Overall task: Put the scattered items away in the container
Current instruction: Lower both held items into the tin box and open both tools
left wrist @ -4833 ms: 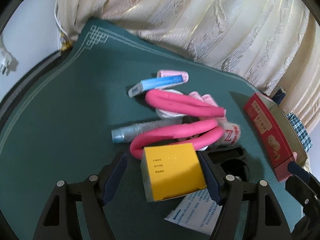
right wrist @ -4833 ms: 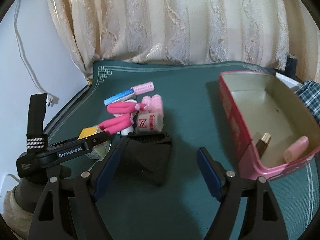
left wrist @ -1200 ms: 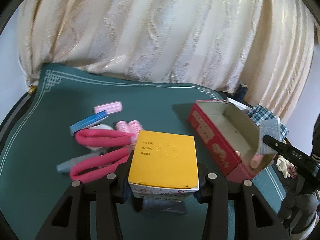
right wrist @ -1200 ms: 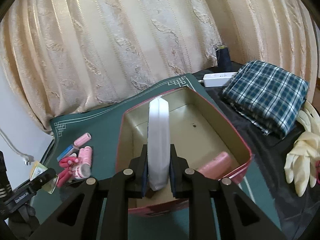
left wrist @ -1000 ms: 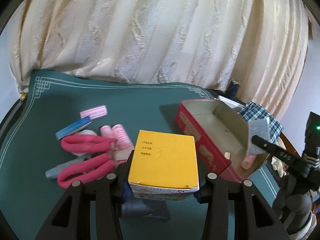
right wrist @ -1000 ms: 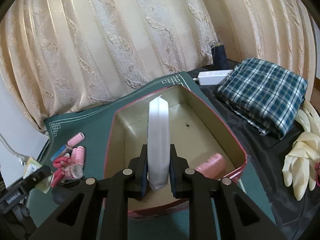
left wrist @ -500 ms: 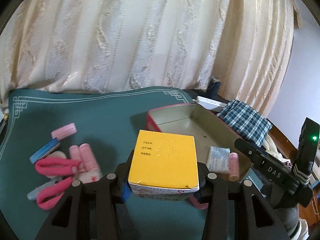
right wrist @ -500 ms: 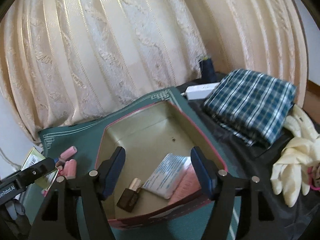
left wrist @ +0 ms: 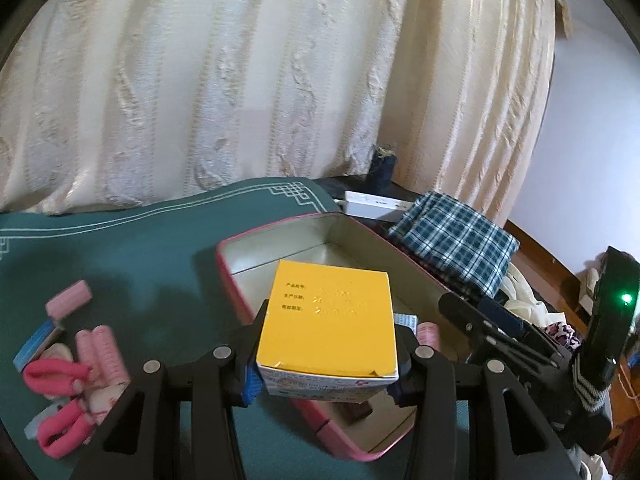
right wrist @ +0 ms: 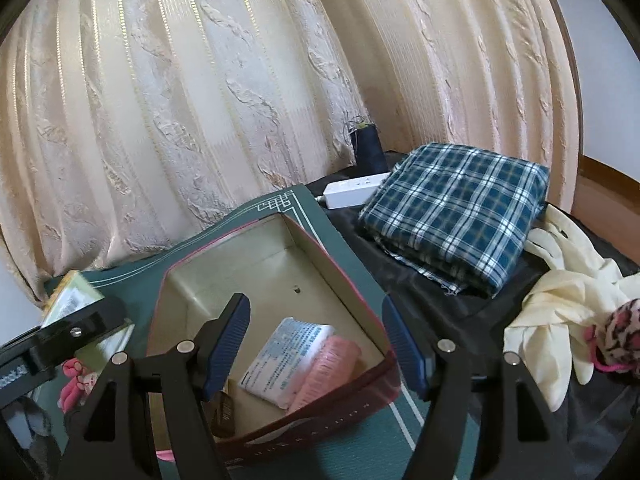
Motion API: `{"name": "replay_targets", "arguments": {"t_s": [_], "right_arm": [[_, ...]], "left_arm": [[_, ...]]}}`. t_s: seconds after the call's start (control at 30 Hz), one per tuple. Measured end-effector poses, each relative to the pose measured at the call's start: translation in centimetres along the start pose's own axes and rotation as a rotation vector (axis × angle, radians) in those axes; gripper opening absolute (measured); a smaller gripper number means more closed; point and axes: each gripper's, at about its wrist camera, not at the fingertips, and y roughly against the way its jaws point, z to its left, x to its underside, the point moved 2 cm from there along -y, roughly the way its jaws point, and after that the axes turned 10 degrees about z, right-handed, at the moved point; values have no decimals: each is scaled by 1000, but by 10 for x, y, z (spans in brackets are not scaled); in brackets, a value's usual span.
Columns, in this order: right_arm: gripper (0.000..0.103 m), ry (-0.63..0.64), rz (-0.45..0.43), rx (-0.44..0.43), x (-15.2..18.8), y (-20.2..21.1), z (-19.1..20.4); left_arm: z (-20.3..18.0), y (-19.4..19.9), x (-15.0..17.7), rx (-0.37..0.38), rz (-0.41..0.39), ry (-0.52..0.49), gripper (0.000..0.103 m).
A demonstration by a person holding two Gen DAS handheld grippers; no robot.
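The left gripper (left wrist: pixel 326 354) clamps a yellow-topped cardboard box (left wrist: pixel 328 322) above the open pink rectangular tin (right wrist: pixel 224 252) on the green mat (left wrist: pixel 132 240). The right gripper (right wrist: pixel 316 344), its jaws just opened wide with nothing between the pads, hangs over the tin's near end. Inside the tin lie a white printed packet (right wrist: pixel 286 354) and a pink ribbed roller (right wrist: pixel 326 370); more pink rollers (left wrist: pixel 100 350) lie on the mat left of the tin.

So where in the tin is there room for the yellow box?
The far half of the tin, up by its back wall, is bare. The near end is crowded: the white packet, pink roller and a small dark thing fill it.
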Motion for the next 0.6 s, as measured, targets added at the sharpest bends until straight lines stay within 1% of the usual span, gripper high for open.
{"name": "replay_targets", "arguments": {"t_s": [0.13,0.17,0.2,0.23,0.27,0.47,0.6], "right_arm": [[72,-12,6,27,1,-1,-4],[72,-17,12,29,1,-2,-5],[73,-22,17,29,1,-3,-6],[73,-25,20,28,0,-3,-7],[73,-25,22,28,0,-4,-7],[73,-12,27,34,1,-5,-4],[73,-13,31,37,1,-6,-4]], "left_arm": [[-4,-14,-5,29,23,6,48],[-4,-16,-6,34,29,11,51],[-4,-17,-6,35,33,17,55],[-4,-19,-6,34,35,23,64],[-3,-19,-5,31,33,30,69],[3,-11,-2,24,22,51,69],[8,-8,2,4,22,63,69]]}}
